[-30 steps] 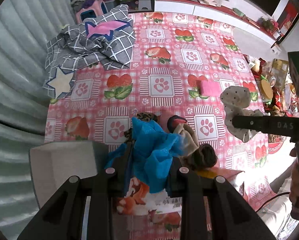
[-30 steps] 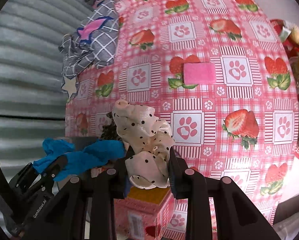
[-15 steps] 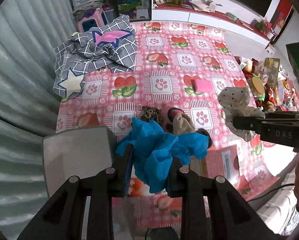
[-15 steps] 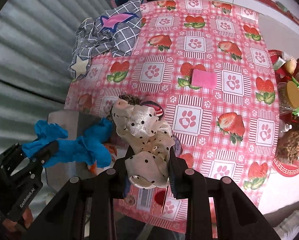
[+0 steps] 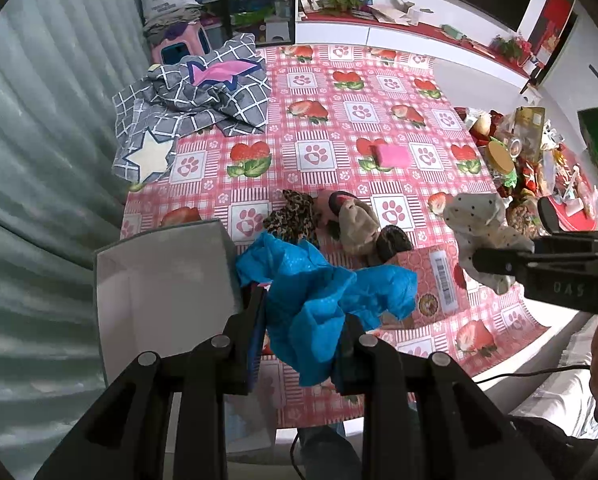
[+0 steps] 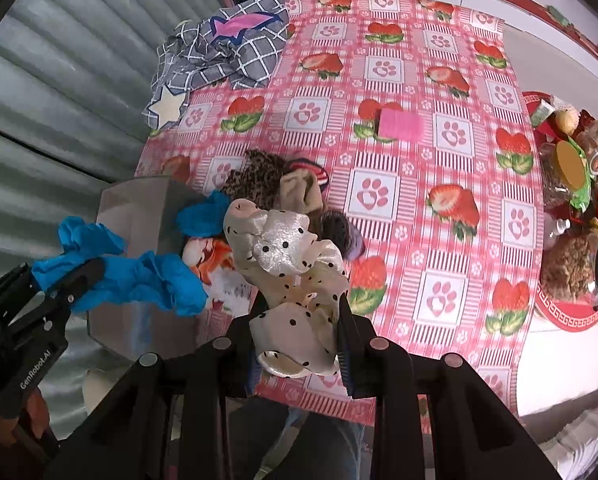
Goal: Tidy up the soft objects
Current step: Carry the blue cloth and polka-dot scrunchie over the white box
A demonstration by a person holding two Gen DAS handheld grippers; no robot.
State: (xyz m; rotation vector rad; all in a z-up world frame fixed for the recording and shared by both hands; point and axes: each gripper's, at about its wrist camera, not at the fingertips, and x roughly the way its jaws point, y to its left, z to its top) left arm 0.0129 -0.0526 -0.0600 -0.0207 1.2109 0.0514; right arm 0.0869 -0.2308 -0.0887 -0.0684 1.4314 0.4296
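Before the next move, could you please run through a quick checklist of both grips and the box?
1. Left gripper shut on blue scrunchie: ok.
2. Right gripper shut on dotted scrunchie: ok.
3. Both scrunchies lifted off the table: ok.
4. Grey box open: ok.
5. Box empty inside: cannot tell; only part shows.
6. Pile of other soft items left on the table: not ok.
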